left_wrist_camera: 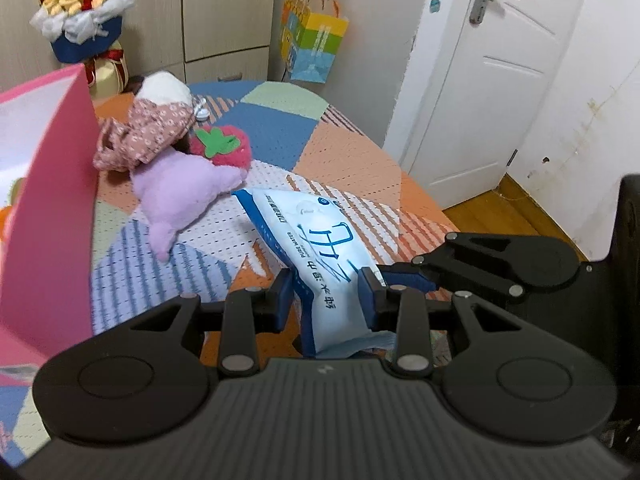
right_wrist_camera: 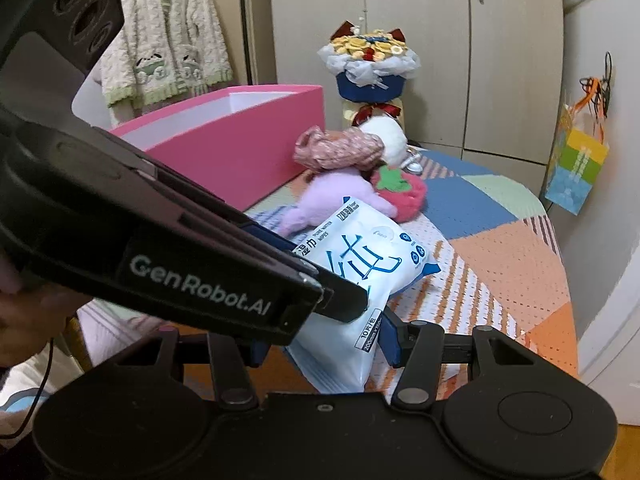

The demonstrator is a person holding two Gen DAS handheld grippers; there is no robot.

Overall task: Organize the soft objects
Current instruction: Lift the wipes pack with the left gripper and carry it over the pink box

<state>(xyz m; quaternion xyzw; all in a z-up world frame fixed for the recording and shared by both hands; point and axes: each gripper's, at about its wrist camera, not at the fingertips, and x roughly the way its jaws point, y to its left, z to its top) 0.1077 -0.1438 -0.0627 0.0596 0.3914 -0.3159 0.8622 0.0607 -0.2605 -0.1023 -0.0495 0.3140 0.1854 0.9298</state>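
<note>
Though open-topped — pink box (right_wrist_camera: 240, 140), contents hidden

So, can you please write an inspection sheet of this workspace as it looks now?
Surface: patchwork bed cover, mostly bare.
Job's things: wipes pack between both grippers; purple plush, strawberry plush, floral cloth beside pink box.
Clutter: bouquet, gift bag.
Grippers: left gripper and right gripper both shut on the pack.
Cables: thin black one at lower left.
Surroundings: wardrobe, door, cardigan.
</note>
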